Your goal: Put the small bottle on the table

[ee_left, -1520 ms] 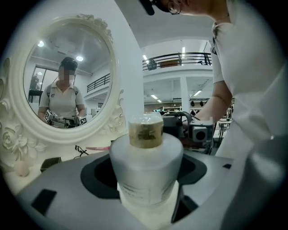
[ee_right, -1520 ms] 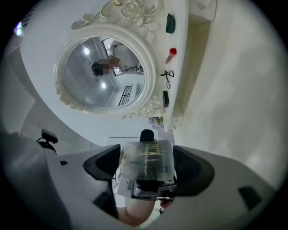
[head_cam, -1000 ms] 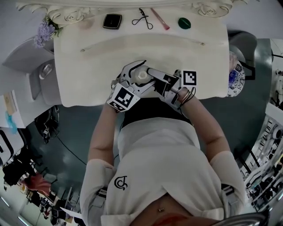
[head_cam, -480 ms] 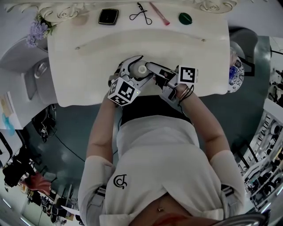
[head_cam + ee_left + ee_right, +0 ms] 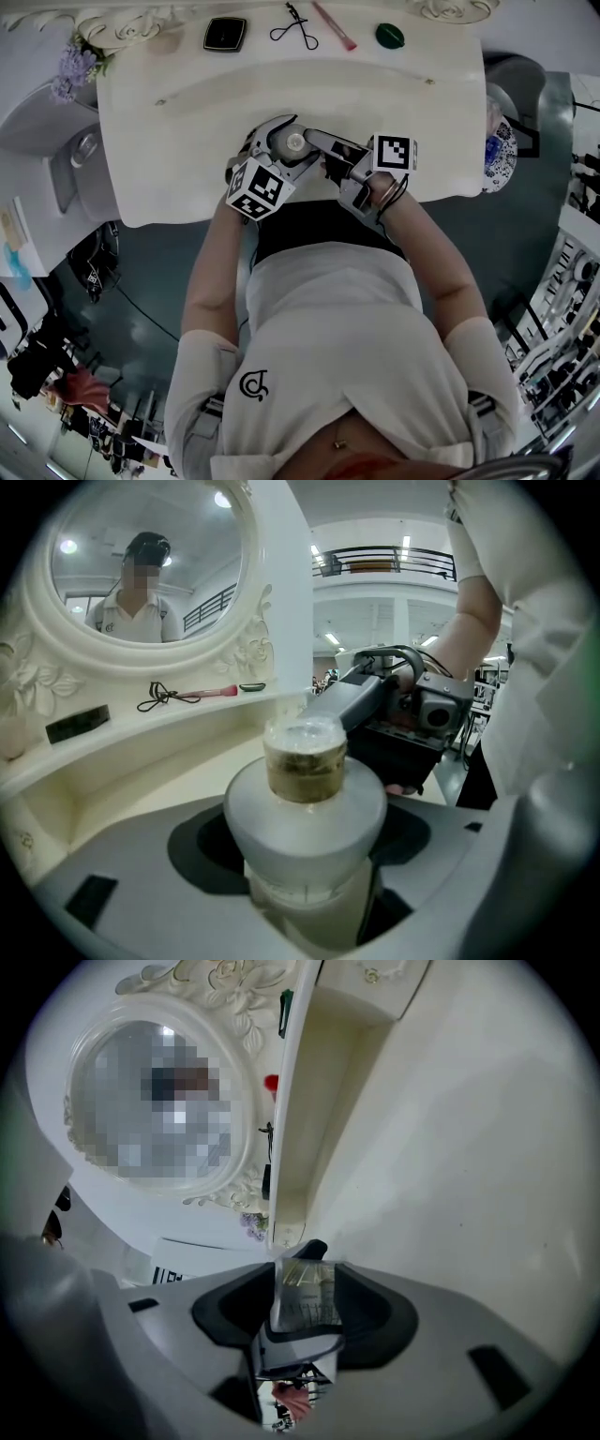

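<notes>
The white counter (image 5: 187, 141) stretches under a round mirror (image 5: 141, 574), its near half bare. The left tongs (image 5: 305, 874) stand wide and clamp the frosted body of the small bottle (image 5: 305, 808). They hold it upright over the counter's near middle, close to the front edge; whether its base touches the top cannot be told. The right tongs (image 5: 302, 1321) reach in from the side and are closing on the clear cap (image 5: 304, 738), with the pads at its sides. The risk lies in that double hold. A pull or twist from the right could loosen the cap and spill the contents. If the left lets go early, the smooth body could hang from the cap alone and drop, or tip off the edge.
</notes>
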A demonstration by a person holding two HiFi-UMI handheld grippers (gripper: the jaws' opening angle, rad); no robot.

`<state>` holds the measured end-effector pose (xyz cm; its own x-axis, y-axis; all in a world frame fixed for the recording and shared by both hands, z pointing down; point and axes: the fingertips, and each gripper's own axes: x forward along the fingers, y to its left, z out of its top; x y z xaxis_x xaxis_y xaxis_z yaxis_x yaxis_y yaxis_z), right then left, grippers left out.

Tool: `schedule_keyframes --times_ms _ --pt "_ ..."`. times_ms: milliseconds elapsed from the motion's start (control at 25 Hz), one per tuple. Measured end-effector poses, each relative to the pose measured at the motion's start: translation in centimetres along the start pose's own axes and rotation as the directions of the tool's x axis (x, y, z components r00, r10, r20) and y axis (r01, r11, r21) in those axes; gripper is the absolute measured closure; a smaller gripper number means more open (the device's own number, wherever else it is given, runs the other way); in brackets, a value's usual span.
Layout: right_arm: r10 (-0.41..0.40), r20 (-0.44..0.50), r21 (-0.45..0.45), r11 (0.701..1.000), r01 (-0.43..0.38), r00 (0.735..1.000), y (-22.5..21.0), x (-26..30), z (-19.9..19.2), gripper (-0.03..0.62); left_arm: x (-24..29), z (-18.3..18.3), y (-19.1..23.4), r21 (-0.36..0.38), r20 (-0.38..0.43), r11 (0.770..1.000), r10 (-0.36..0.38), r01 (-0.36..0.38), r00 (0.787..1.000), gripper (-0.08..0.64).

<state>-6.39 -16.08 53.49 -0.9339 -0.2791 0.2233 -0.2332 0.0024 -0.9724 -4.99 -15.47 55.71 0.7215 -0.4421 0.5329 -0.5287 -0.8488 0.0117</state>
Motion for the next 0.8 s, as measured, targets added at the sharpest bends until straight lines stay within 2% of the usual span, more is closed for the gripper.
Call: schedule_keyframes --times_ms 80,240,360,480,600,680,720,800 --pt "0.016 -0.006 -0.019 1.0 -0.016 1.0 0.4 0.4 -0.1 0.388 -0.1 -0.2 0.2 0.001 -0.009 1.0 0.004 -0.004 1.0 0.209" --pt "-0.002 -0.011 -0.025 1.0 0.002 1.0 0.0 0.4 -0.3 0.388 -0.1 -0.6 0.3 0.012 -0.009 0.999 0.03 -0.03 1.0 0.209" --pt "0.0 -0.004 -0.019 1.0 0.0 1.0 0.0 0.3 -0.2 0.39 -0.7 0.0 0.6 -0.019 0.028 0.998 0.06 -0.059 0.998 0.182" --pt "-0.01 0.021 -0.005 1.0 0.01 1.0 1.0 -0.7 -0.5 0.427 -2.7 2.0 0.4 -0.042 0.07 0.995 0.09 -0.088 0.993 0.167" --pt "-0.036 0.045 0.027 0.999 0.034 0.998 2.2 -1.8 -0.9 0.517 -5.5 4.6 0.0 -0.039 0.115 0.993 0.116 -0.112 0.987 0.169" --pt "-0.042 0.059 0.002 0.999 0.042 0.997 2.6 -2.1 -0.5 0.556 -6.7 5.7 0.0 -0.061 0.155 0.991 0.129 -0.12 0.98 0.175" --pt "-0.044 0.066 -0.014 0.999 0.045 0.997 2.5 -2.1 -0.2 0.565 -7.2 6.3 0.3 -0.074 0.18 0.989 0.141 -0.13 0.973 0.204" --pt "-0.042 0.078 -0.039 0.998 0.045 0.996 2.3 -2.2 0.5 0.587 -8.1 7.2 1.3 -0.104 0.226 0.979 0.193 -0.173 0.955 0.348"
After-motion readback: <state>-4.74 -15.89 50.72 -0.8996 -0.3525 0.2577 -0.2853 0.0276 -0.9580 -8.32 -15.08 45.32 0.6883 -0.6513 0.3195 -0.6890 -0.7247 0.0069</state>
